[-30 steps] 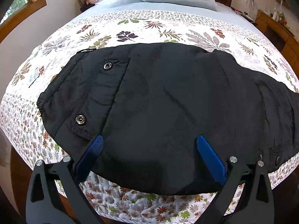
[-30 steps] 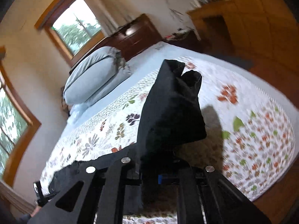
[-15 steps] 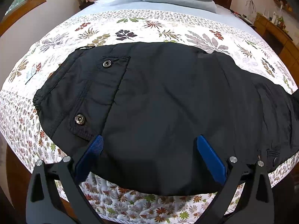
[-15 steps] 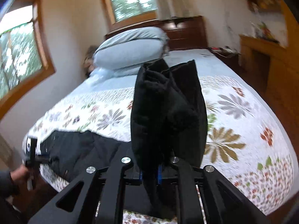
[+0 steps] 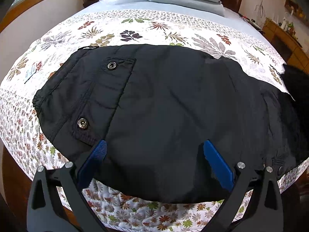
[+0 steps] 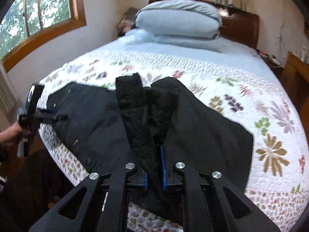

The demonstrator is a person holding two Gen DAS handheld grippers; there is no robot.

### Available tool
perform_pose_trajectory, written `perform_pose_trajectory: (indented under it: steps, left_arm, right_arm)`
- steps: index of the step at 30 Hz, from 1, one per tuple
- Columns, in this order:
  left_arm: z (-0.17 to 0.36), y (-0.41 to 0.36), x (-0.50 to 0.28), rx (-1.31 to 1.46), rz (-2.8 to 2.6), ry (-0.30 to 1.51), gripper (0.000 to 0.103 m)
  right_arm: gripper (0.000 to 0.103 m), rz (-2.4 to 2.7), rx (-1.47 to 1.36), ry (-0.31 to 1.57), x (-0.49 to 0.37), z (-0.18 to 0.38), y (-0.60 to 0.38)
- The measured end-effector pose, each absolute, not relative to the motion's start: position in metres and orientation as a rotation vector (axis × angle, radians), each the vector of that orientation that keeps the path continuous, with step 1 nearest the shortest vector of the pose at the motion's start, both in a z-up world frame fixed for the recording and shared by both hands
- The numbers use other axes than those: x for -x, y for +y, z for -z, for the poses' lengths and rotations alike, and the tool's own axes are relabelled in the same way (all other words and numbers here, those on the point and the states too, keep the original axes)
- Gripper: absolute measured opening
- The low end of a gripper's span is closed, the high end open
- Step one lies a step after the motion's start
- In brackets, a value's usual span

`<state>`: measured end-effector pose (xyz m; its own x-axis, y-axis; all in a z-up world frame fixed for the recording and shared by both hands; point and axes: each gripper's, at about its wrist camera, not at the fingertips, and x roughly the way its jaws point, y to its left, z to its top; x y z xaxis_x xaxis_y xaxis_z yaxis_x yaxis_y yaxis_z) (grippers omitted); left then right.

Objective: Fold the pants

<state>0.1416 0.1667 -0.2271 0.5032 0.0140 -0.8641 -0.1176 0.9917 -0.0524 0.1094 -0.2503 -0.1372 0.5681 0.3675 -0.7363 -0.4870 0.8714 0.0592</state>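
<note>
Bed (image 5: 135, 23): fills both views, its near edge running along the bottom of each
Quilt (image 5: 193, 34): spread over the near part of the bed, under the pants
Pants (image 5: 173, 106): flat across the near edge of the quilt, waist end to the left in the left wrist view
Leg ends (image 6: 146, 112): lifted clear of the quilt, bunched between the jaws of the right gripper (image 6: 154, 166), above the flat part
Left gripper (image 5: 154, 152): over the near edge of the pants, jaws spread wide to either side of the cloth
Pillows (image 6: 179, 19): stacked at the far end of the bed, against the headboard (image 6: 241, 27)
Window (image 6: 38, 15): on the wall to the left of the bed
</note>
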Motion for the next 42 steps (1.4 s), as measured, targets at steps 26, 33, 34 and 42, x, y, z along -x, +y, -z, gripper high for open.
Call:
perform_pose_trajectory:
  steps: [26,33,34,42]
  left_arm:
    - [0.226,0.170,-0.141,0.141,-0.067,1.033,0.100]
    - [0.224,0.173,-0.141,0.168,-0.063,1.031,0.100]
    - [0.224,0.173,-0.142,0.169,-0.063,1.031,0.100]
    - [0.225,0.172,-0.142,0.163,-0.062,1.029,0.100]
  right_arm:
    - [0.059,-0.655,0.110,0.904,-0.097,0.156,-0.229]
    - [0.054,-0.687,0.246,0.935,-0.094,0.176,-0.196]
    - [0.050,-0.665,0.273,0.930,-0.094,0.179,-0.194]
    - [0.016,-0.703,0.230,0.901,-0.096,0.168,-0.199]
